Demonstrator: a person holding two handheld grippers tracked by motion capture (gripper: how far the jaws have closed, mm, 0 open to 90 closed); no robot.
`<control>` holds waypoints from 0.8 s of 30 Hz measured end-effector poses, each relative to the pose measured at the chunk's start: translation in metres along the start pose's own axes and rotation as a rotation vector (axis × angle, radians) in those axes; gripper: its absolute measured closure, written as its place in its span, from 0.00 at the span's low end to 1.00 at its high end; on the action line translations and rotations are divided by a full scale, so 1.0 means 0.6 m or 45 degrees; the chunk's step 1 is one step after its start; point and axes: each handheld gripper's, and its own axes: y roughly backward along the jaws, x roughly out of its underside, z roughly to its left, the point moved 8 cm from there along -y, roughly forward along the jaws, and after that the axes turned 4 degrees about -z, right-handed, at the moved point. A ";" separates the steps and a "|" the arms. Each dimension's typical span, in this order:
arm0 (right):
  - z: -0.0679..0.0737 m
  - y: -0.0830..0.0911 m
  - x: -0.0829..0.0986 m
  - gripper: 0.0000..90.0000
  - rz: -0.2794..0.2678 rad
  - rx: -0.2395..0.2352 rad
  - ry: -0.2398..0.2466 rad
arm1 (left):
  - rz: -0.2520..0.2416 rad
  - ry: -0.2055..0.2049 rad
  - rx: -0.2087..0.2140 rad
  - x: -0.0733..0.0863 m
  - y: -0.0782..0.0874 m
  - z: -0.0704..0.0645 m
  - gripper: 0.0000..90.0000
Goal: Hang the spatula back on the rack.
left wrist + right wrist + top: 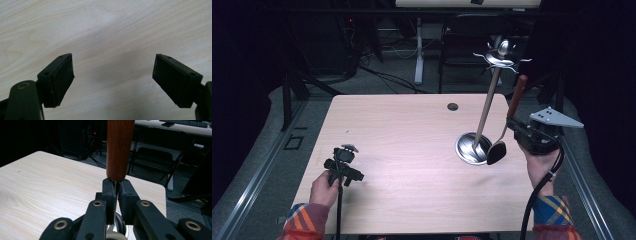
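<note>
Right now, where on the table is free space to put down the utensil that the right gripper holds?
The wide bare wood between the left gripper and the stand's round metal base is free, as is the far left part of the table. It is crowded at the right edge, where the right gripper holds the utensil beside the stand.

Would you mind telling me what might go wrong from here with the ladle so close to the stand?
1. The right hand-held gripper pinches the ladle on its thin metal neck just below the wooden handle; with so narrow a grip it might swivel or slip.
2. The ladle's bowl hangs right beside the stand and its base; a careless swing could knock the tall stand over.
3. The left hand-held gripper rests open far off, so it cannot steady the stand.
</note>
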 end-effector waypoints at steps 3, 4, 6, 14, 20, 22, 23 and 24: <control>-0.001 0.000 -0.003 0.93 -0.002 0.002 0.005 | 0.000 0.000 0.000 0.000 0.000 0.000 0.19; -0.001 0.000 -0.006 0.93 -0.006 0.002 0.006 | 0.001 -0.001 0.000 0.000 0.000 0.000 0.19; -0.002 0.000 -0.009 0.93 -0.007 0.003 0.006 | 0.003 -0.002 -0.004 0.000 0.000 0.000 0.19; -0.004 -0.007 -0.016 0.93 -0.011 0.004 0.001 | 0.004 -0.002 -0.006 0.000 -0.001 0.000 0.19; -0.010 -0.012 -0.014 0.93 0.002 0.028 -0.005 | 0.004 -0.005 -0.007 0.000 -0.001 0.000 0.19; -0.010 -0.012 -0.014 0.93 0.001 0.026 -0.008 | 0.004 -0.006 -0.007 0.000 -0.001 0.000 0.19; -0.010 -0.013 -0.015 0.93 0.001 0.022 -0.007 | 0.009 -0.010 -0.001 0.000 -0.001 -0.001 0.19; -0.010 -0.013 -0.015 0.93 0.000 0.020 -0.006 | 0.010 -0.011 -0.001 0.000 -0.001 -0.001 0.19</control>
